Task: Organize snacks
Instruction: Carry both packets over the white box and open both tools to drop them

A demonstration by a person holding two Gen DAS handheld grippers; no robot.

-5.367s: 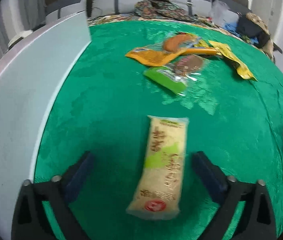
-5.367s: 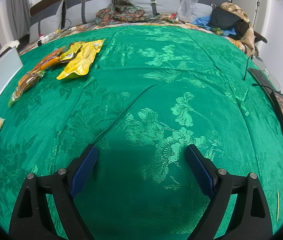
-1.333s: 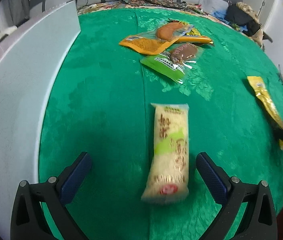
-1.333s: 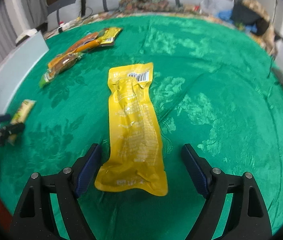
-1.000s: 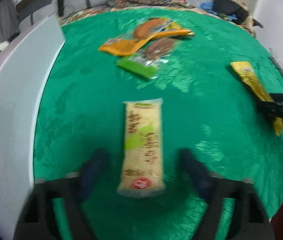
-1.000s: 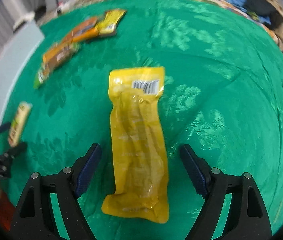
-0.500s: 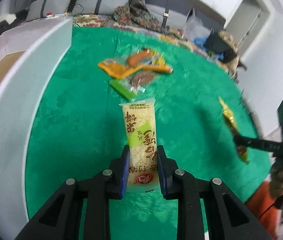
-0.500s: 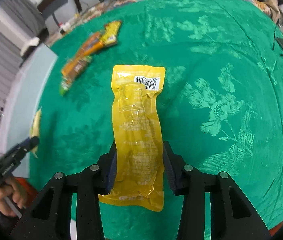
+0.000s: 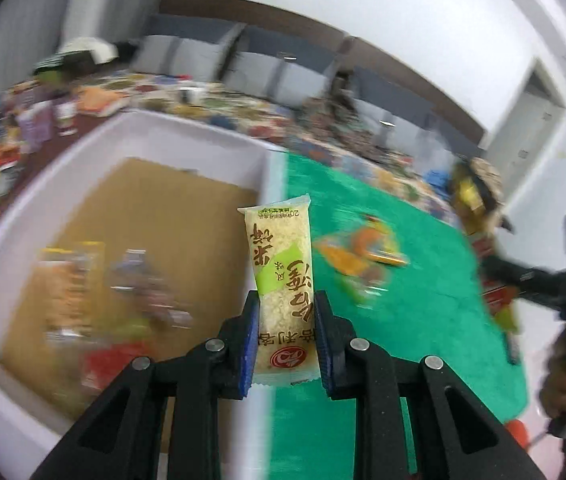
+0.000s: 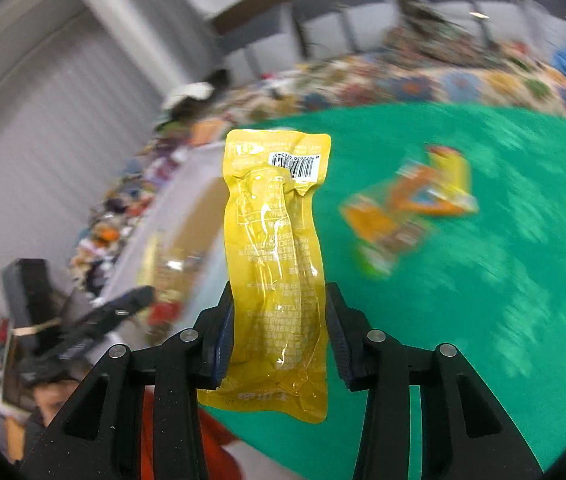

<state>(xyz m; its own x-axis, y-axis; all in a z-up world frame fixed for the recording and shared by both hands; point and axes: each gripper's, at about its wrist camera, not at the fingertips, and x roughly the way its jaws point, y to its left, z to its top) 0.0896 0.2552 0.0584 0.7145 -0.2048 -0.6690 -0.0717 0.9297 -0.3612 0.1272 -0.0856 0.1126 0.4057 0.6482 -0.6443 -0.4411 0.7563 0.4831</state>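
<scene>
Two packs now off the green tabletop (image 9: 423, 320), earlier lying flat. White box (image 9: 203, 136) at 10 o'clock, loose snack pile (image 9: 359, 256) at 2. Left hand-held gripper (image 9: 285, 340) clenched on rice cracker pack (image 9: 283, 280); right hand-held gripper (image 10: 279, 332) grasping yellow pouch (image 10: 275, 260). Boxing comes next, likely.

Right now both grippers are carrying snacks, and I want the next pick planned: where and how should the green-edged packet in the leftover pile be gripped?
Judging from blurred frames: take the green-edged packet by its free near end, coming from the near side of the green cloth. It sticks out of the pile, while its far part meets the orange packets.
</scene>
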